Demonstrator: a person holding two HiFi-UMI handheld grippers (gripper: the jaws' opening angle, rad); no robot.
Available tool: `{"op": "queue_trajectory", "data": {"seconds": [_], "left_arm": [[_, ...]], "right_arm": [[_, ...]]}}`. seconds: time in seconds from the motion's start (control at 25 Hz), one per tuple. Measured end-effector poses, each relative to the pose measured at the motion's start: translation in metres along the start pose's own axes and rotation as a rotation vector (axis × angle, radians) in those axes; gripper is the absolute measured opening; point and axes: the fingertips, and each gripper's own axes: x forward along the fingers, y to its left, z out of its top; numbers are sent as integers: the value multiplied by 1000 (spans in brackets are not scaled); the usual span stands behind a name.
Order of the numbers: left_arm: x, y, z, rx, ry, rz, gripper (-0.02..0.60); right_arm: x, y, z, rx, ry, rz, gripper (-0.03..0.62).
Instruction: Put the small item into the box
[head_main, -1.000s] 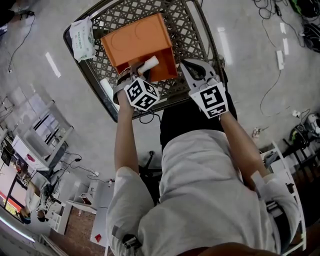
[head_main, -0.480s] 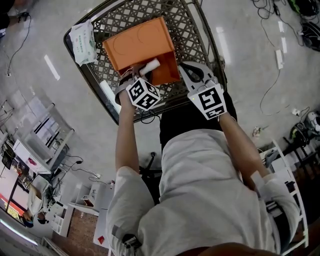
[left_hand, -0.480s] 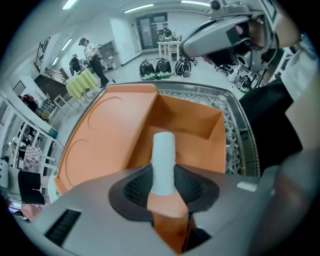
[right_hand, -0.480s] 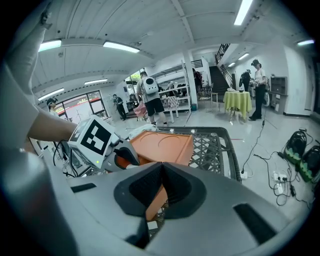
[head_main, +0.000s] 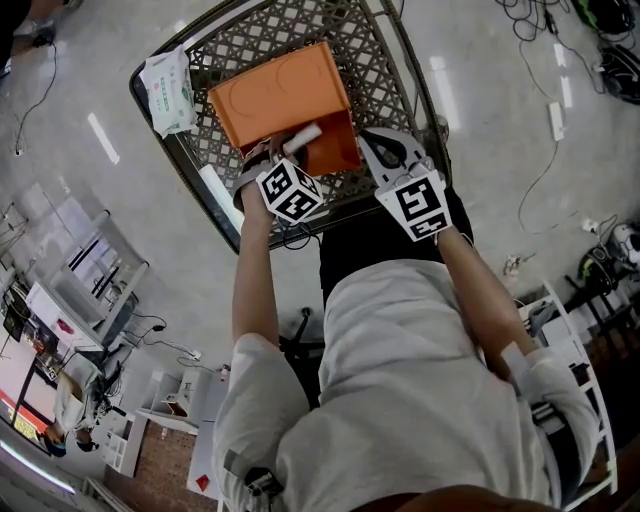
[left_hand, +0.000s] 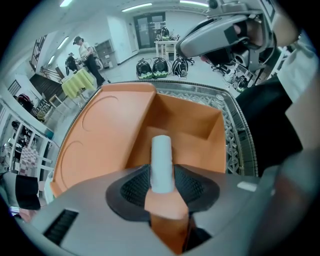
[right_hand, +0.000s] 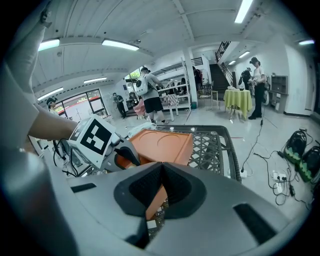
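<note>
An orange box (head_main: 330, 152) lies with its flat lid (head_main: 277, 88) folded open on a metal lattice table (head_main: 395, 60). My left gripper (head_main: 283, 150) is shut on a small white tube (head_main: 301, 138), which points out over the near left edge of the open compartment. In the left gripper view the white tube (left_hand: 161, 160) sticks forward from between the jaws of the left gripper (left_hand: 161, 181), above the compartment (left_hand: 192, 137). My right gripper (head_main: 383, 148) hangs beside the box's right side, shut on nothing. In the right gripper view the right gripper (right_hand: 160, 185) faces the box (right_hand: 162, 147).
A white packet of wipes (head_main: 168, 82) lies on the table's far left corner. A white strip (head_main: 217, 186) lies along the table's left rim. Cables (head_main: 548, 90) run over the floor at the right. People (right_hand: 150, 92) stand in the room beyond.
The left gripper has carried the white tube a little farther over the box's open compartment. The right gripper has hardly moved.
</note>
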Motion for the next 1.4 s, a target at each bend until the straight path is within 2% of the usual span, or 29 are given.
{"op": "queue_trajectory", "data": {"seconds": [0.32,0.64,0.8,0.96,1.24,1.4], "left_arm": [[-10,-2,0,-42,-6,20,153],[-40,-1,12,-164,-54,116,153],[-60,-2,18,-268,-84,188,153],[-82,-10,27,-437,-148,254,150],[-118,-16,38,-651,-254,413,69],[-139,-17,40,-730,-314,504,35]], "right_arm": [[-4,2,7,-32,4,21,5],[-18,8,26,-102,-31,78,5],[-28,15,39,-171,-47,126,3],[-43,16,54,-220,-65,175,3],[-58,17,73,-272,-103,222,4],[-64,28,78,-303,-115,267,3]]}}
